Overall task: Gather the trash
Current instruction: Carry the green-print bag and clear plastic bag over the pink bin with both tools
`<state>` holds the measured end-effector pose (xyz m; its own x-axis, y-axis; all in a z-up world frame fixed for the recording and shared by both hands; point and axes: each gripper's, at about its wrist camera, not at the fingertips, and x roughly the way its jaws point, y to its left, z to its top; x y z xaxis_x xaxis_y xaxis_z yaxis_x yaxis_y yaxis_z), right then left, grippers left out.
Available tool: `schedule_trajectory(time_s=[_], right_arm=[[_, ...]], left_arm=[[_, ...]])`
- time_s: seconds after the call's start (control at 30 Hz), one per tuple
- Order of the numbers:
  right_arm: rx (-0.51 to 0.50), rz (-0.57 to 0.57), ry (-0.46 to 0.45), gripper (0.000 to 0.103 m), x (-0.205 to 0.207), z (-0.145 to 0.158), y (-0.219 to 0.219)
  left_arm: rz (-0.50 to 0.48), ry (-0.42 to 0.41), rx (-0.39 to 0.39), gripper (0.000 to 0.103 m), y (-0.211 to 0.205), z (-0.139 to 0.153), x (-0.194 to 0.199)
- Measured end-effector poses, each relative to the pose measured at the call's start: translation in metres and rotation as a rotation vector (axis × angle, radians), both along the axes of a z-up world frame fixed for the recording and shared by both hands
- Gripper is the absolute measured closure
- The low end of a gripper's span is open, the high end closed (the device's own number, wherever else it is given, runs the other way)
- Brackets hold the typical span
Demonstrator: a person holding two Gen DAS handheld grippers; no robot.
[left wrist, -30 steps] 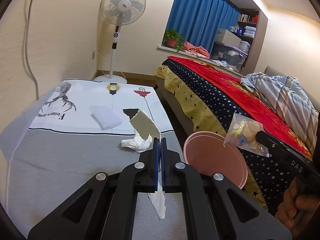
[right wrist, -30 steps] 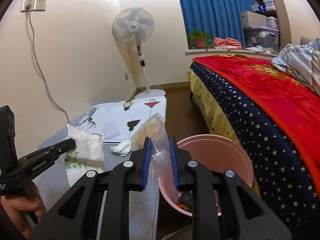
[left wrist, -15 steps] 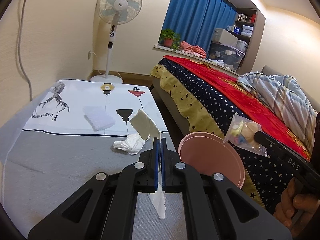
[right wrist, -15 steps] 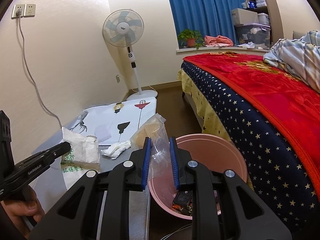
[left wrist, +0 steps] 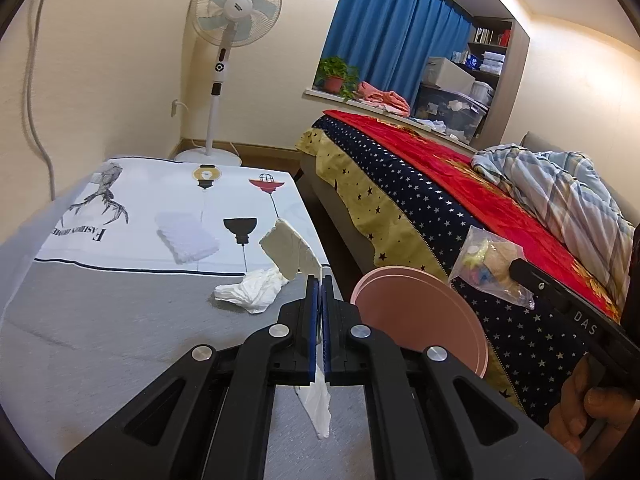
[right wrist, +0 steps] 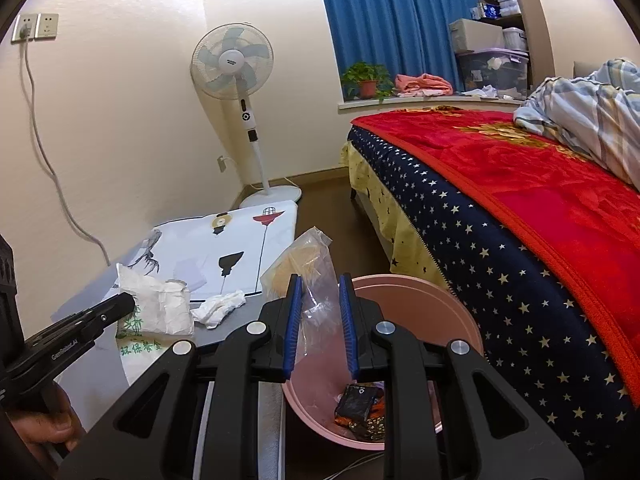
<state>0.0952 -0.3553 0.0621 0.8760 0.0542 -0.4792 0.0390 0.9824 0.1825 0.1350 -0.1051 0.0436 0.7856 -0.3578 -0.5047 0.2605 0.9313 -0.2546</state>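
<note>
While the clear plastic bag (right wrist: 316,280) of snack scraps sits clamped in the right tool (right wrist: 319,320), it hangs just above the near rim of the pink bin (right wrist: 440,300), whose open mouth lies directly ahead of and below that tool. The bag's long axis runs up and away from the jaws, its loose neck crumpled between the blue pads. Dark wrappers (right wrist: 360,408) already lie at the bottom of the bin. By my reading, the right hand is the nearer one to the bin and needs only a short carry forward before letting go.

Off to the left, the left tool (left wrist: 319,320) is pressed together on a thin white paper wrapper (left wrist: 292,252), which stands up past its tips and trails below them. From that side the bin (left wrist: 420,320) lies to the right and just beside the tool, so this piece has to cross sideways to reach it.

On the grey bench (left wrist: 120,320) a crumpled tissue (left wrist: 248,292) rests just ahead of the left tool, and a folded white cloth (left wrist: 186,236) lies further back on the printed end. Beyond the bin runs the bed (right wrist: 520,200).
</note>
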Motion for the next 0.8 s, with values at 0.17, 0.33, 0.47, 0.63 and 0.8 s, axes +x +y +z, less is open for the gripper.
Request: schedule_trajectory(time_s=[0.17, 0.33, 0.47, 0.63, 0.8], right_arm=[[0.008, -0.021, 0.003, 0.083, 0.004, -0.002, -0.005], [0.008, -0.042, 0.012, 0.083, 0.008, -0.006, -0.009], [0.001, -0.066, 0.027, 0.083, 0.013, -0.01, -0.012], [-0.012, -0.099, 0.039, 0.083, 0.017, -0.013, -0.019], [-0.03, -0.129, 0.046, 0.083, 0.019, -0.016, -0.026]], left_arm=[[-0.015, -0.001, -0.006, 0.101, -0.012, -0.001, 0.005], [-0.034, -0.004, -0.02, 0.101, -0.021, -0.004, 0.009], [-0.048, -0.004, -0.033, 0.101, -0.028, -0.006, 0.015], [-0.071, 0.0, -0.053, 0.101, -0.042, -0.01, 0.024], [-0.101, 0.003, -0.07, 0.101, -0.061, -0.014, 0.033]])
